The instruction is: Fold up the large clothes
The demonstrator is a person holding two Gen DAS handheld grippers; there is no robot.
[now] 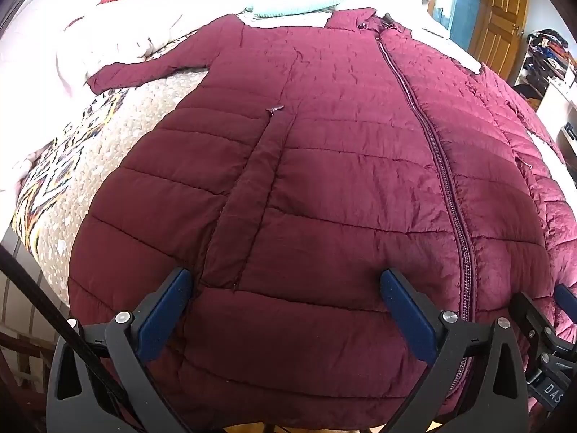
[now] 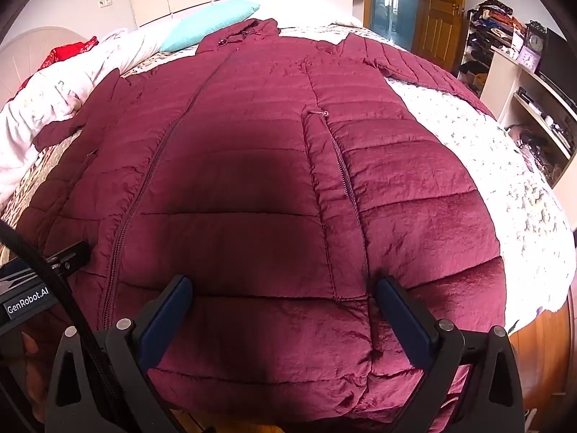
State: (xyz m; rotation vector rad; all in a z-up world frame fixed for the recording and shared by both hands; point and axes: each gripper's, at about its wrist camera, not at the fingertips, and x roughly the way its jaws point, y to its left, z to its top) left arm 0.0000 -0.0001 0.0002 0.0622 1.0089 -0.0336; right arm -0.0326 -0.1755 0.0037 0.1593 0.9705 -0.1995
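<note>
A long maroon quilted puffer coat [image 1: 324, 180] lies spread front-up on a bed covered by a patterned quilted bedspread [image 1: 108, 126], with both grippers poised over its hem.

The coat's collar points toward the far side of the bed, near a light turquoise pillow [image 2: 209, 25], its centre zipper [image 1: 443, 173] closed and its sleeves stretched out to either side. The left gripper [image 1: 285, 310], with black arms and blue finger pads [image 1: 162, 310], hangs spread wide above the hem beside the left pocket flap, gripping nothing. The right gripper [image 2: 281, 314] is likewise released, its fingers wide apart over the hem near the zipped right pocket. A rumpled white duvet [image 2: 54, 90] and a red cloth [image 2: 68, 50] sit at the bed's left side; a wooden door [image 2: 440, 11] and cluttered shelves [image 2: 487, 29] stand beyond.
</note>
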